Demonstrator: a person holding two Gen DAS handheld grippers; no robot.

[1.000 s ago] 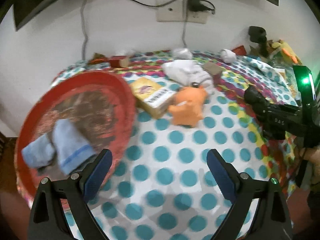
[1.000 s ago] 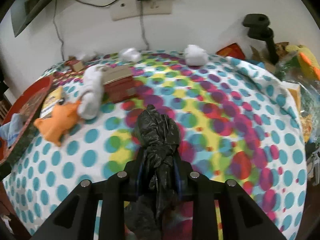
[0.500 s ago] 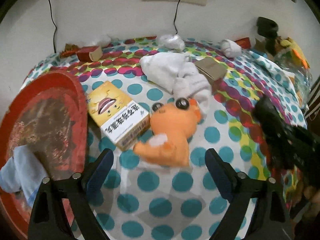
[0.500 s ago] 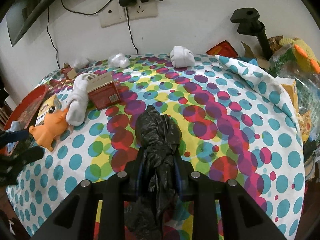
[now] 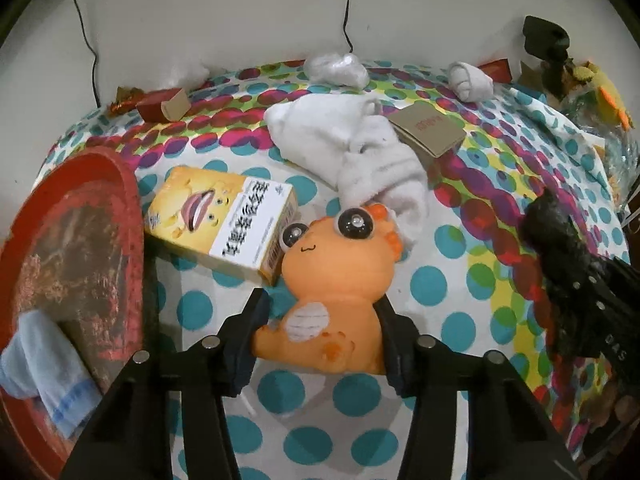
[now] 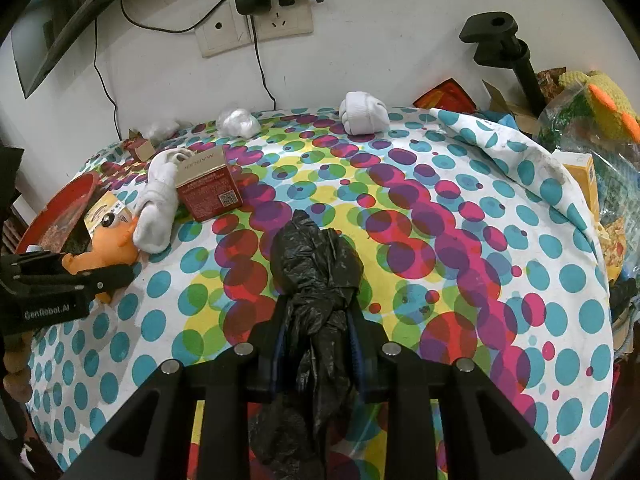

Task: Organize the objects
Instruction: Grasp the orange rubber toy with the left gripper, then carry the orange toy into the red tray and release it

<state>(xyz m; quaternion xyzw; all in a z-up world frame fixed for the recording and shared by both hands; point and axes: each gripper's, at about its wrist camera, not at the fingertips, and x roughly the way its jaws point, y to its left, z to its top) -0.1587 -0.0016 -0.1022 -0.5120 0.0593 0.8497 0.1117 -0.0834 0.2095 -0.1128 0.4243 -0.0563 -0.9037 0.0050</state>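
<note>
My left gripper (image 5: 320, 312) is shut on the body of an orange toy dinosaur (image 5: 336, 276) that lies on the polka-dot tablecloth; the toy also shows in the right wrist view (image 6: 106, 250). A yellow box (image 5: 224, 224) lies against the toy's left side. My right gripper (image 6: 318, 316) is shut on a crumpled black plastic bag (image 6: 316, 264) and holds it over the middle of the table; the bag also shows in the left wrist view (image 5: 560, 248). A red tray (image 5: 80, 240) at the left holds a blue cloth (image 5: 44, 364).
White socks (image 5: 352, 152) and a brown-topped red box (image 6: 208, 188) lie behind the toy. A rolled sock (image 6: 364, 114), a white plastic wad (image 6: 238, 122) and a small red box (image 5: 164, 104) sit near the wall. Bags and a knitted toy (image 6: 600, 100) crowd the right edge.
My left gripper has moved forward from the tray to the orange toy and closed on it. My right gripper has kept hold of the black bag and moved little.
</note>
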